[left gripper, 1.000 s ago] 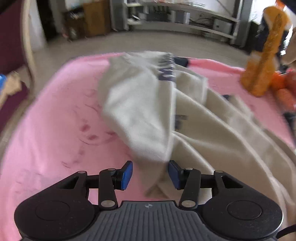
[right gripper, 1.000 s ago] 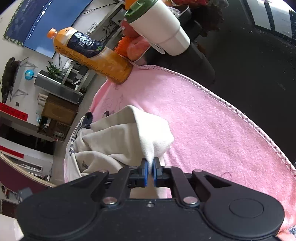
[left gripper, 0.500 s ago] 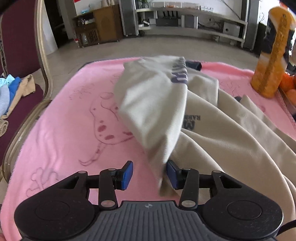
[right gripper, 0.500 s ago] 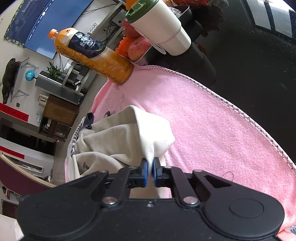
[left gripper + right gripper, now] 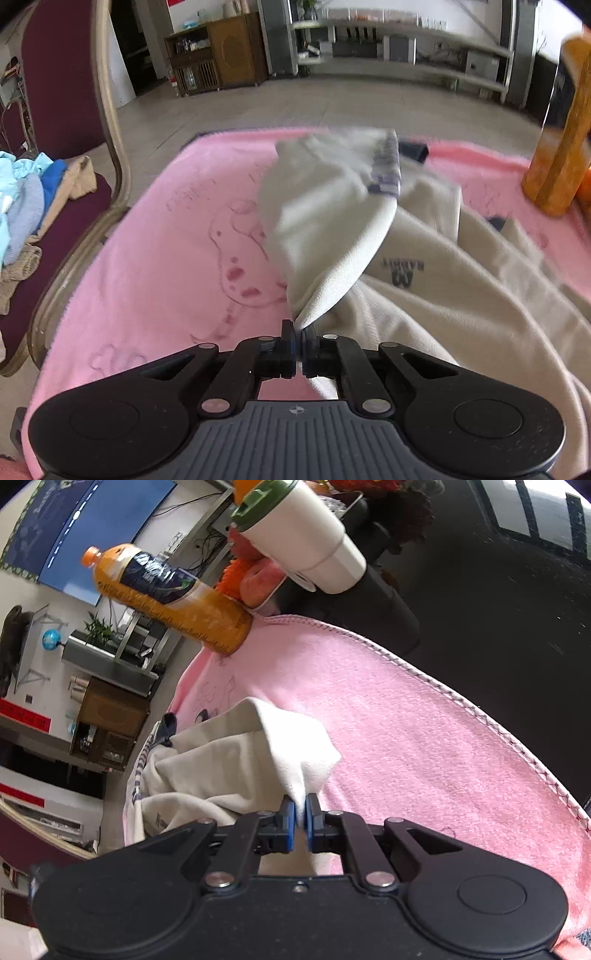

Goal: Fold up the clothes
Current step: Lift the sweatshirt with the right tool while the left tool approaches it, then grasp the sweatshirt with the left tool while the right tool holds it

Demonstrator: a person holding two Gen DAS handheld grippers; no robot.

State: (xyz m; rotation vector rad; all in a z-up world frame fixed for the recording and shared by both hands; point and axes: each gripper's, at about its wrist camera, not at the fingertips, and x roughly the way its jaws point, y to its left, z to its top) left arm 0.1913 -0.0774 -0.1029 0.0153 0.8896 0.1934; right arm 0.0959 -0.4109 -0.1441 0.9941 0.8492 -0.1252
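Note:
A cream garment [image 5: 436,295] with a dark printed logo and a striped navy trim lies bunched on a pink blanket [image 5: 155,266]. My left gripper [image 5: 298,338] is shut on a raised fold of it, which rises as a taut cone toward the trim. In the right wrist view the same cream garment [image 5: 229,760] is heaped at the left, and my right gripper [image 5: 301,814] is shut on a pale corner of it above the pink blanket [image 5: 424,746].
An orange drink bottle [image 5: 166,594] stands at the blanket's far edge, also at the right as the orange bottle [image 5: 565,136]. A white tumbler with green lid [image 5: 299,535] and fruit sit beyond. A maroon chair [image 5: 55,206] with piled clothes stands left.
My left gripper has gone from open around the fold to shut on it, and the fold now rises taut. The right gripper has kept its hold and hardly moved.

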